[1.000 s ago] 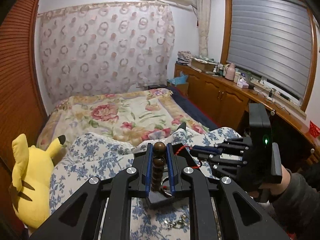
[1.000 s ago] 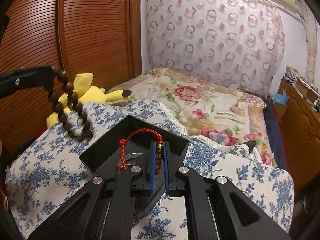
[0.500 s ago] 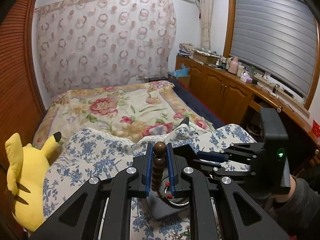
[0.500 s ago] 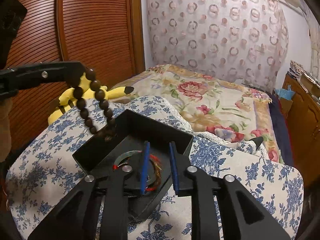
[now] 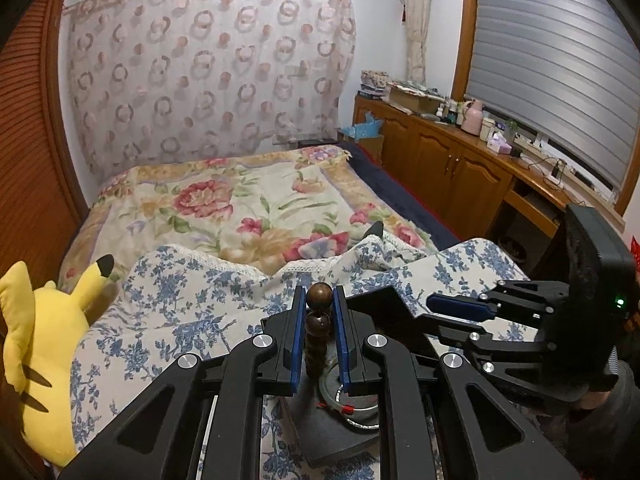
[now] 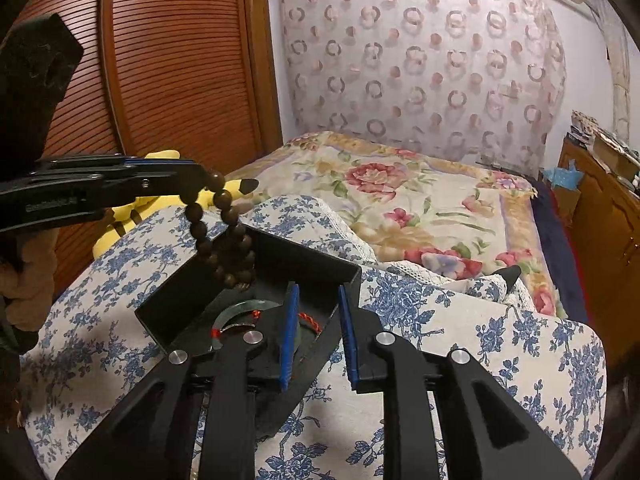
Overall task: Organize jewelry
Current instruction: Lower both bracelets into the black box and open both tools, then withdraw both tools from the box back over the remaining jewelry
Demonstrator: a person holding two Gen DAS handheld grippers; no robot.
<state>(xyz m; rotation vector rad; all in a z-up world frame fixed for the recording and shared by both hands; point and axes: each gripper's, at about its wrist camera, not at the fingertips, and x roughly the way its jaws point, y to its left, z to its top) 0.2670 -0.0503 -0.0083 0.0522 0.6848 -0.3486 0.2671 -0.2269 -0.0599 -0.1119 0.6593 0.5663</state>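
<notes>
Beads (image 6: 224, 232) hang pinched in left gripper (image 5: 319, 300) above box (image 6: 280, 264); right gripper (image 6: 318, 320) spread, empty.

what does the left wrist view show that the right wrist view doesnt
Only the left wrist view: the window blinds and the whole wooden cabinets. Only the right wrist view: the slatted wardrobe door in full and the bead bracelet dangling over the black box. Both share: the bracelet pinched in the left gripper, the open right gripper, the yellow plush and the floral bed.
</notes>
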